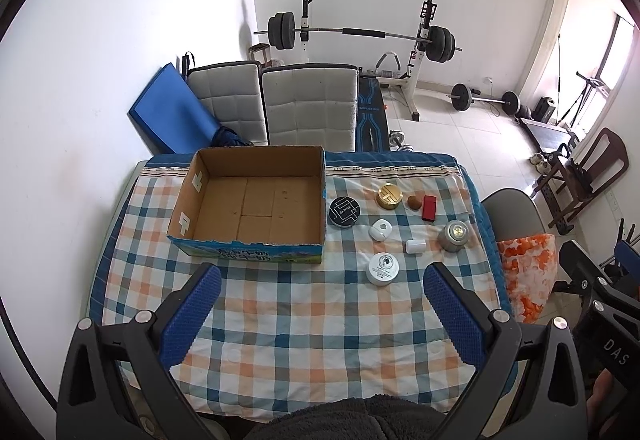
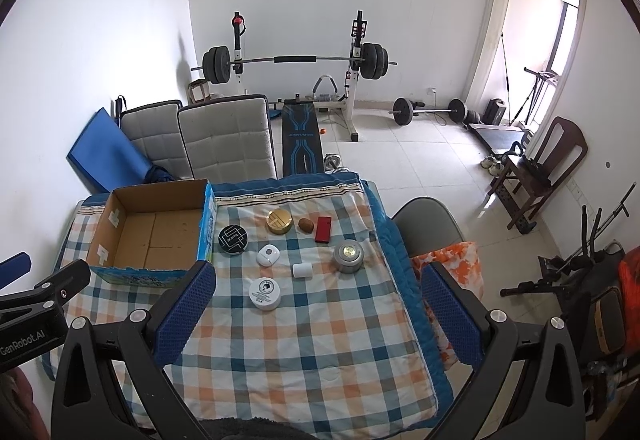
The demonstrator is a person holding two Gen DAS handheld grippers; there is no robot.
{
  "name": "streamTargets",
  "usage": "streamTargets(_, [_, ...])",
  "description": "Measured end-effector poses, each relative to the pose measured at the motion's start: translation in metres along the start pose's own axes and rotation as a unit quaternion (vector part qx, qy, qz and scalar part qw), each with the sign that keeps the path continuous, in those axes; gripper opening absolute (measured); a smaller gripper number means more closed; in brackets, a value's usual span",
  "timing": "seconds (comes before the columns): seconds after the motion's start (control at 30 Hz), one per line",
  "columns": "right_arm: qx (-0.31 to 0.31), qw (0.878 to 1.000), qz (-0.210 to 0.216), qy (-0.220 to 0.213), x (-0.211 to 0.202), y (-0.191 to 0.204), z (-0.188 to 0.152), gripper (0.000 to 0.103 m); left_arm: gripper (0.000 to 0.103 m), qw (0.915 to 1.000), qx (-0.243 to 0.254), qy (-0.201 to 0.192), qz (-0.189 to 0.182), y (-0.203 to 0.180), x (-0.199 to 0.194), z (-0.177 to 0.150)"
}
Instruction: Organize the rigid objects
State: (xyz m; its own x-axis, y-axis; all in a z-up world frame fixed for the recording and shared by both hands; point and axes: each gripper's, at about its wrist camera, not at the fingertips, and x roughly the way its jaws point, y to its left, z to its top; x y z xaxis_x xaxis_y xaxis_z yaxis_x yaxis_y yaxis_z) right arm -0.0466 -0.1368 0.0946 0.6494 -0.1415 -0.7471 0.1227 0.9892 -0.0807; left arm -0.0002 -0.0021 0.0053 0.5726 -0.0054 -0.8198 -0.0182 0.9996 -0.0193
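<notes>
Hovering high over the checked cloth, the left gripper and right gripper both gape wide, holding nothing. Nearest lies the white jar; farther off, the small brown ball could roll if nudged. The cardboard box stands empty, far left.

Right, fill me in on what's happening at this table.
A person holds two grippers above the checked tablecloth; the left gripper and right gripper are both open and empty. The open brown cardboard box holds nothing. Lying beside it are a black round tin, gold round tin, red rectangular case, white round jar and other small items, all untouched.
</notes>
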Motion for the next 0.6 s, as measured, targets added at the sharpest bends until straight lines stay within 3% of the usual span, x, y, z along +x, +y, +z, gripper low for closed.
streamTargets(0.6, [0.007, 1.0, 0.0, -0.008, -0.0041, -0.002, 0.0034, 0.103, 0.103, 0.9999, 0.003, -0.01, 0.0, -0.0035, -0.0055, 0.0072])
